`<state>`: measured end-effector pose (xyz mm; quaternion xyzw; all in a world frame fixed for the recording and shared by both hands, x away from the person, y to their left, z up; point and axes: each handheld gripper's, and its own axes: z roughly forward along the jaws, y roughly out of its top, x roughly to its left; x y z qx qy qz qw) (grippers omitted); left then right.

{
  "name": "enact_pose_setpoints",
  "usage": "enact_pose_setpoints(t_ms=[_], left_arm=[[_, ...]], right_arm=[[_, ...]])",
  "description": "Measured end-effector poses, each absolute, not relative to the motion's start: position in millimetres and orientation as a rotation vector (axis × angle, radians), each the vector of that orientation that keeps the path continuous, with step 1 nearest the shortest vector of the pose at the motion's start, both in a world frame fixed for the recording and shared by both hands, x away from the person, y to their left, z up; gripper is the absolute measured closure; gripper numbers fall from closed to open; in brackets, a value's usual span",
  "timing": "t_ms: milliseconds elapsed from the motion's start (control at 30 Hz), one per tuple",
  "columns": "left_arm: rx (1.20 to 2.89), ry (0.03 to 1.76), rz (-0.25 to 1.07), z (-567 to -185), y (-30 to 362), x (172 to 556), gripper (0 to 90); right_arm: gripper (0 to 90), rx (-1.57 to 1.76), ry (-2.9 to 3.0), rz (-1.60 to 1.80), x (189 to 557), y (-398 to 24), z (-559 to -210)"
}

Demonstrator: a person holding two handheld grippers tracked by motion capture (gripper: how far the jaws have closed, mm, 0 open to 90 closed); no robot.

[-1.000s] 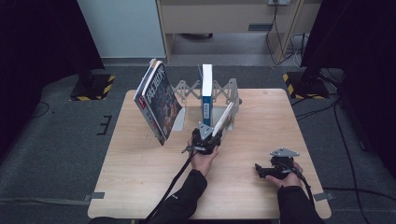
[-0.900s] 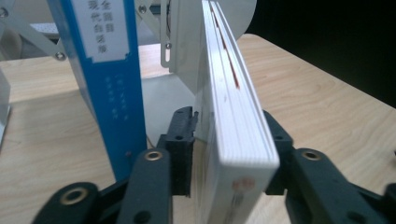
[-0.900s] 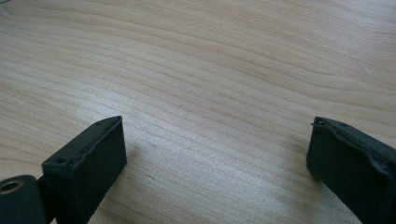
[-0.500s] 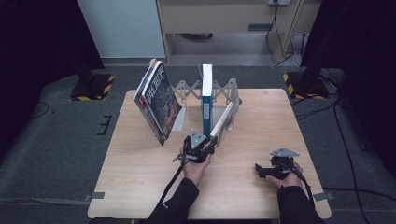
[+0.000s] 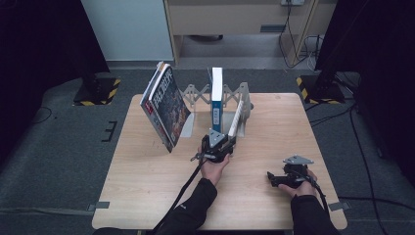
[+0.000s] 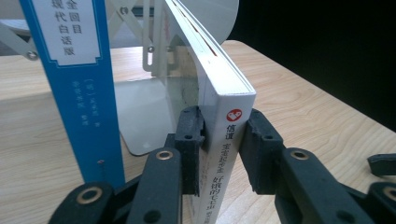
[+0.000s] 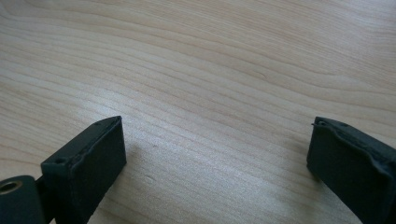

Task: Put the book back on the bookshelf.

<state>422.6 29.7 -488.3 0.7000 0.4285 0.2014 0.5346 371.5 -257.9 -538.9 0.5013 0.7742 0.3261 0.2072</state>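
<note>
Wooden table (image 5: 147,196) seen from above. Near its far edge stands a folding metal book rack (image 5: 193,93) holding an upright blue-spined book (image 5: 217,100); a white book (image 5: 236,120) leans just right of it. A magazine-like book (image 5: 164,105) stands tilted at the rack's left end. The left gripper (image 5: 226,142) meets the white book's near lower end, apparently clamping it. The right gripper (image 5: 271,177) rests on the table, well apart from the books, with its jaws pointing left.
</note>
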Motion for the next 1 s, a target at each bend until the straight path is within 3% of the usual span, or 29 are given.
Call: enact_pose_setpoints(t_ms=[233,367,600,1000], left_arm=[[1.695,0.958,0.43,-489.0,38.5,411.2,67.2],[1.707,0.946,0.418,-488.2,40.9,409.0,71.6],[1.711,0.937,0.392,-480.9,26.7,419.9,75.5],[1.722,0.947,0.426,-476.4,6.9,440.5,74.4]], right_arm=[[4.6,1.396,2.156,0.908,371.5,-257.8,-538.9],[4.6,1.4,2.154,0.908,371.5,-257.6,-538.9],[4.5,1.4,2.154,0.908,371.5,-257.5,-538.9],[4.5,1.401,2.154,0.907,371.5,-257.5,-538.9]])
